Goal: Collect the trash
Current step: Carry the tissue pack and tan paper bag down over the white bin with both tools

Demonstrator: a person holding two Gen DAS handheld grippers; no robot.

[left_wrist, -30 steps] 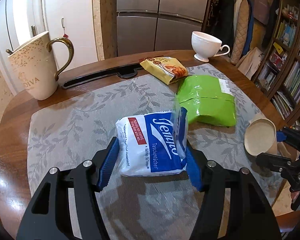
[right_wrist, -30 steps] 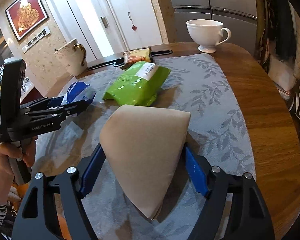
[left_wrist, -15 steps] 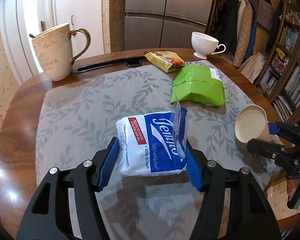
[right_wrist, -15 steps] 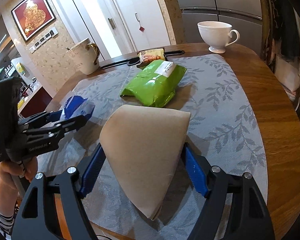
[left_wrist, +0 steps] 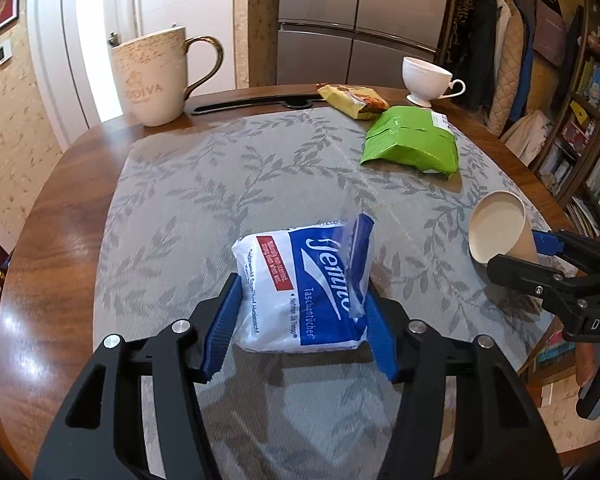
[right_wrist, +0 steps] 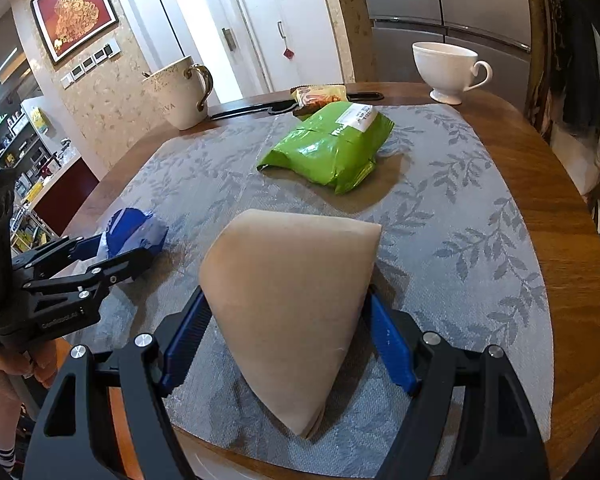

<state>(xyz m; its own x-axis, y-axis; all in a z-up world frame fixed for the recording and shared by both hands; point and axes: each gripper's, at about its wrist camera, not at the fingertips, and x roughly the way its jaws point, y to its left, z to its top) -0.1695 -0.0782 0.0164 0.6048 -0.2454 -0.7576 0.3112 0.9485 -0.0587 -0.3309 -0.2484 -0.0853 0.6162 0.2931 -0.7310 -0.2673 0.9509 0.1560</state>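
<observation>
My left gripper (left_wrist: 302,322) is shut on a blue and white tissue pack (left_wrist: 300,284) and holds it above the near part of the grey leaf-patterned placemat (left_wrist: 220,176). My right gripper (right_wrist: 290,334) is shut on a squashed brown paper cup (right_wrist: 288,296), held above the placemat's near edge (right_wrist: 460,240). The cup also shows in the left wrist view (left_wrist: 500,232), and the tissue pack in the right wrist view (right_wrist: 132,232). A green pouch (left_wrist: 412,144) and a yellow snack wrapper (left_wrist: 352,100) lie at the far right of the placemat.
A large cream mug with a gold handle (left_wrist: 156,76) stands at the far left of the round wooden table (left_wrist: 48,220). A white teacup (left_wrist: 426,80) stands at the far right. A black flat object (left_wrist: 256,102) lies along the far edge. Bookshelves (left_wrist: 588,120) stand to the right.
Both grippers have drawn back toward the near edge of the table with their loads still held. The mug, pouch and wrapper look farther away.
</observation>
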